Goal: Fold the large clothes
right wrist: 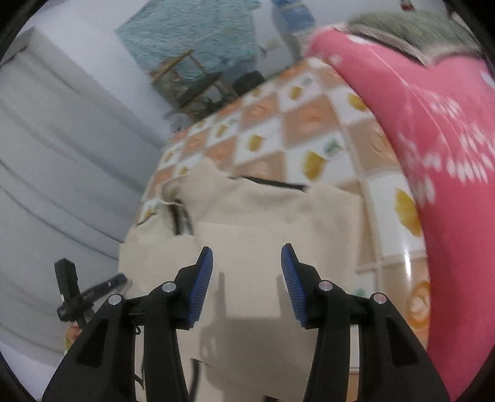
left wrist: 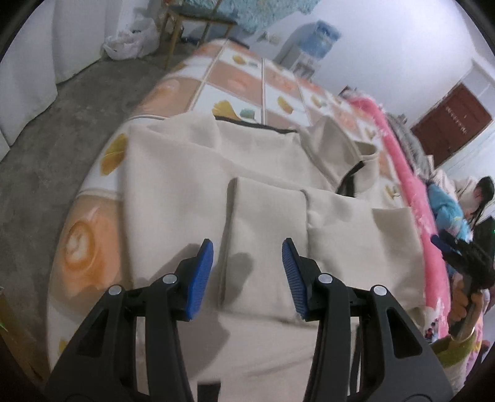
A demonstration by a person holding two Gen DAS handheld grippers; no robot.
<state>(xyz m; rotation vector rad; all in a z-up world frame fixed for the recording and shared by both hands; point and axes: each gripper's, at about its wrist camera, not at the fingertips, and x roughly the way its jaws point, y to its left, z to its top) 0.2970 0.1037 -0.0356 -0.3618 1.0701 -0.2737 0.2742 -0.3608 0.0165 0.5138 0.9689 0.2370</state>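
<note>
A cream jacket (left wrist: 173, 173) with a dark zipper lies spread on the bed, its sleeves folded in over the middle. My left gripper (left wrist: 247, 247) hovers over those folded sleeves, open, with nothing between its blue pads (left wrist: 204, 272). In the right wrist view the same jacket (right wrist: 278, 216) fills the lower middle, and my right gripper (right wrist: 247, 250) stands open just above it, holding nothing. The right gripper (left wrist: 458, 256) also shows at the right edge of the left wrist view, held in a hand. The left gripper (right wrist: 80, 290) shows at the lower left of the right wrist view.
The bed sheet (left wrist: 235, 83) has orange and white squares. A pink blanket (right wrist: 433, 139) is heaped along the bed's right side. A person (left wrist: 476, 198) sits beyond it. The concrete floor (left wrist: 46, 160), a wooden stool (left wrist: 191, 27) and a water dispenser (left wrist: 315, 40) lie past the bed.
</note>
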